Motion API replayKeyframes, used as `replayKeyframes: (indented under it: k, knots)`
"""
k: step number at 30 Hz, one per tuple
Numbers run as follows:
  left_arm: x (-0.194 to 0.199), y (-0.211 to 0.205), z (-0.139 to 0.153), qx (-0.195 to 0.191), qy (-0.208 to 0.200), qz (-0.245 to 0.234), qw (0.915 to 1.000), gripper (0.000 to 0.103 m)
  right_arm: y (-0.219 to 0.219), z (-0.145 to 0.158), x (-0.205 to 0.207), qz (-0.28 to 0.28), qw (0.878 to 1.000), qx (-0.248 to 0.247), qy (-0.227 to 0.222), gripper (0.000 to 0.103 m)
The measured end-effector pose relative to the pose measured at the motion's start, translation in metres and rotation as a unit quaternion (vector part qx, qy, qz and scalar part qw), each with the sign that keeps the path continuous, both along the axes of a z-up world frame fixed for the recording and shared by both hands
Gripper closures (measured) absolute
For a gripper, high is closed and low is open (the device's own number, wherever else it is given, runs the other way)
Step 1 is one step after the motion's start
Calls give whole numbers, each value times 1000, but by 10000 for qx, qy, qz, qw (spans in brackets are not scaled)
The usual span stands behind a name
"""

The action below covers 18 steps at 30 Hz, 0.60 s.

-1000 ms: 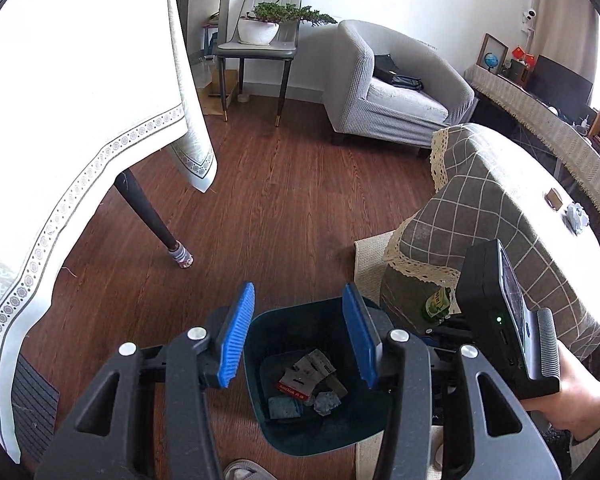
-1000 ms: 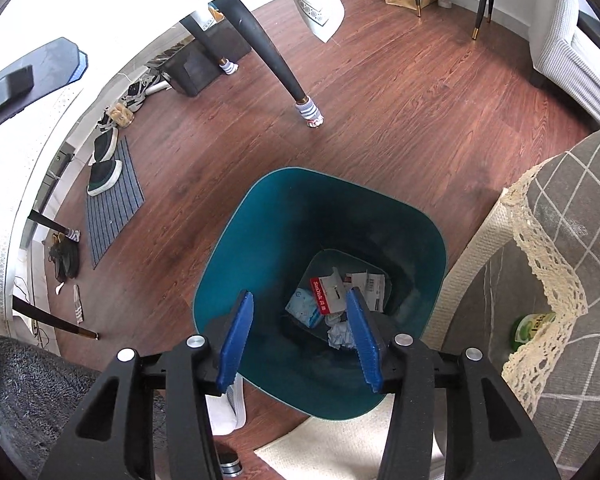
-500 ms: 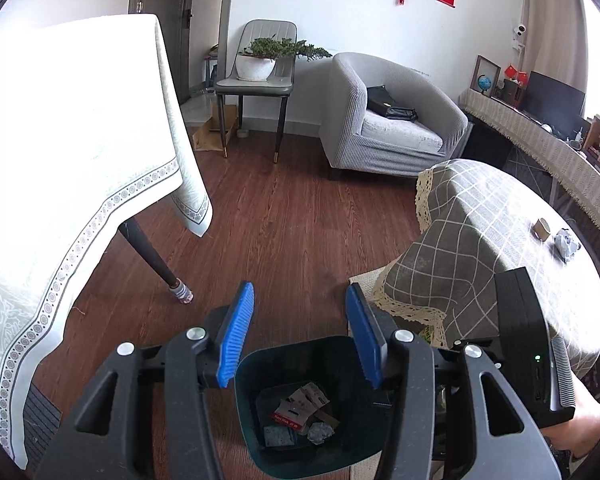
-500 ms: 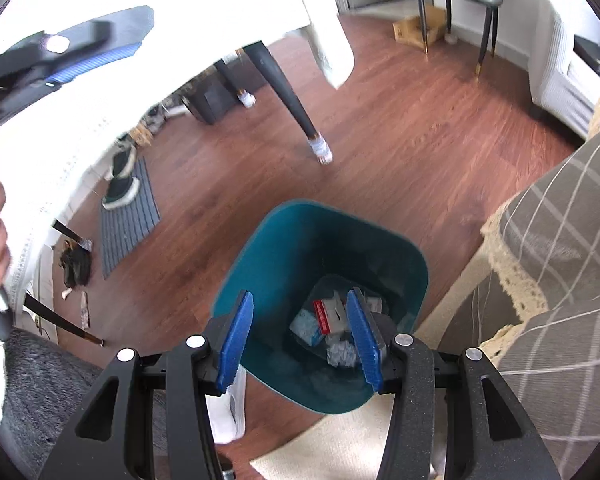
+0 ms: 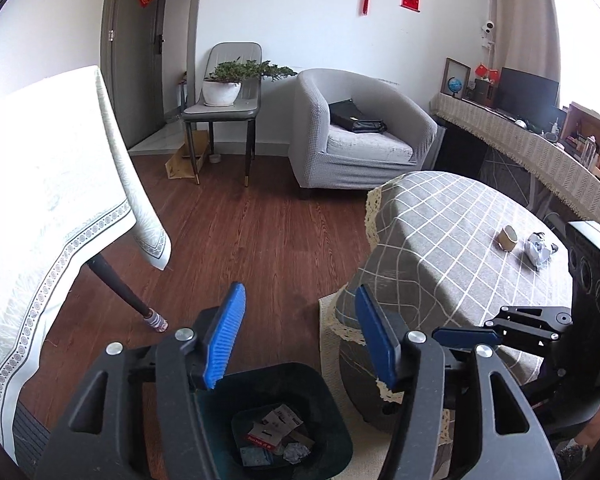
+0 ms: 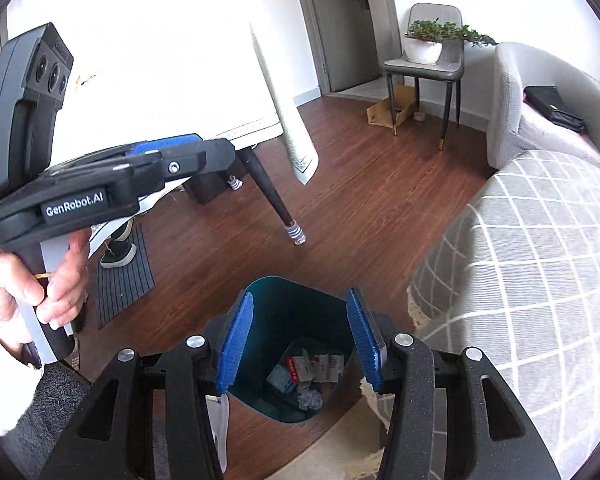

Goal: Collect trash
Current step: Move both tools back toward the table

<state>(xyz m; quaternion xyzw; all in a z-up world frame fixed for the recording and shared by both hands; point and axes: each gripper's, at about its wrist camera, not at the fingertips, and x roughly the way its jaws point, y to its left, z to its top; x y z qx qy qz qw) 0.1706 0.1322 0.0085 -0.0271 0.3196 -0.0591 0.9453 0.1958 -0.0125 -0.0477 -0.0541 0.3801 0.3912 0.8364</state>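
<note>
Dark wood flooring [image 5: 260, 240] runs between a white-clothed table [image 5: 40, 208] on one side and a low round table [image 5: 460, 248] under a grey checked cloth on the other, with a grey armchair [image 5: 356, 132] and a chair bearing a potted plant [image 5: 228, 80] against the far wall. On the floor, just beside the round table's draped edge, stands the teal bin [image 6: 300, 344], mouth up, so that anything lifted off either table can be dropped straight in; cartons, wrappers and crumpled paper [image 6: 310, 400] already lie at its bottom. Both tools hang above it, tilted downward. The left gripper [image 5: 300, 332] has just been opening its blue jaws, and nothing sits between them; it looks past the bin toward the round table. The right gripper [image 6: 296, 340] is likewise parted and empty, its jaws framing the bin's mouth from above. Seen from the right wrist, a hand [image 6: 32, 280] wraps the left tool's handle. More trash waits on the checked cloth: a crumpled wrapper [image 5: 538, 249] and, just beside it, a small paper roll [image 5: 508, 237], both well apart from the bin. With the jaws empty and spread, the drop appears finished, and those two pieces look like the likely next targets.
</note>
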Motion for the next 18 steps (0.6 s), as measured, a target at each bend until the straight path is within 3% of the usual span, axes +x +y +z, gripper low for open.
replayKeyframes:
  k: [18]
  knots:
    - [36, -129, 0, -277, 72, -1067, 9939, 28, -138, 22, 17, -1184, 9921, -25, -422, 49]
